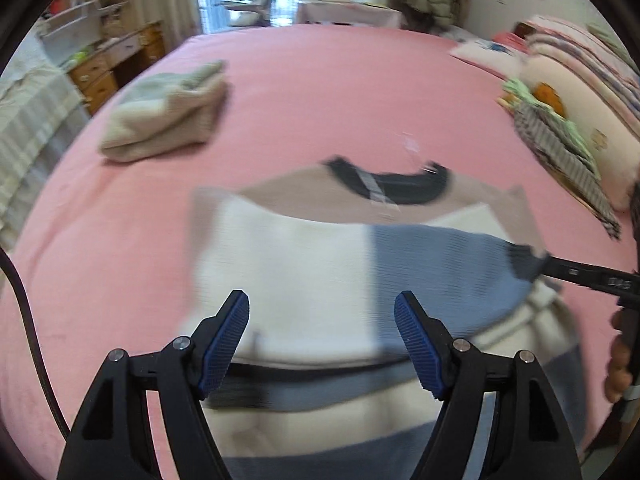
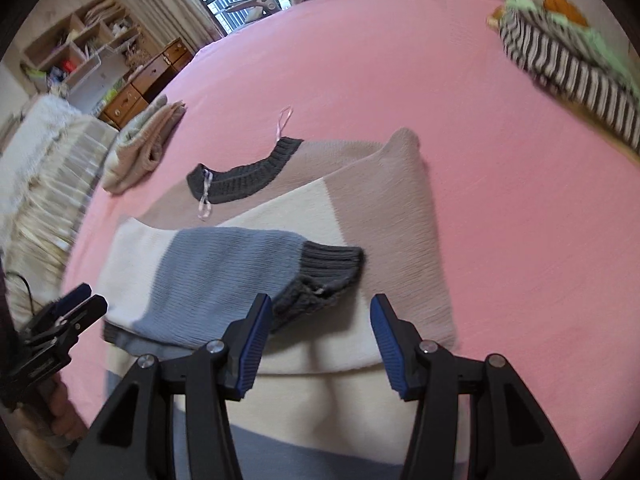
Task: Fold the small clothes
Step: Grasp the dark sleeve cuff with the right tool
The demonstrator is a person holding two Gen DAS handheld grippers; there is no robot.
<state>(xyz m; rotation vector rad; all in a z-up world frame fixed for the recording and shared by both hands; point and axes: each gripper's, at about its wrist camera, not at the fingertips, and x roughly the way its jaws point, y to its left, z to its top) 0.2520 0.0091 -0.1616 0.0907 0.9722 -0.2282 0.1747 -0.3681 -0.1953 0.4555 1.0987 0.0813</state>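
Right wrist view looks across a pink bedsheet (image 2: 500, 208) on which a colour-blocked knit sweater in beige, cream and blue-grey (image 2: 380, 216) lies spread flat, its dark grey ribbed collar (image 2: 244, 176) pointing away and a thin pale ribbon loop (image 2: 205, 200) trailing over it. One blue-grey sleeve with a dark ribbed cuff (image 2: 320, 272) is folded across the cream chest panel. The right gripper (image 2: 320, 316) hangs just above the sweater near that cuff, fingers spread wide and holding nothing. In the left wrist view the left gripper (image 1: 322, 308) is likewise wide apart and bare over the sweater's lower body, though that frame is motion-blurred. Off to the far left of the sweater sits a folded beige and pale green garment (image 1: 168, 112), well apart from it. Along the right edge a pile of striped grey-white and green clothes (image 2: 568, 60) rests against cream printed pillows (image 1: 560, 92). Bare pink sheet lies open beyond the collar and to the sweater's right. A wooden drawer chest (image 2: 136, 96) and white shelving stand past the bed's left edge, with a barred window behind.
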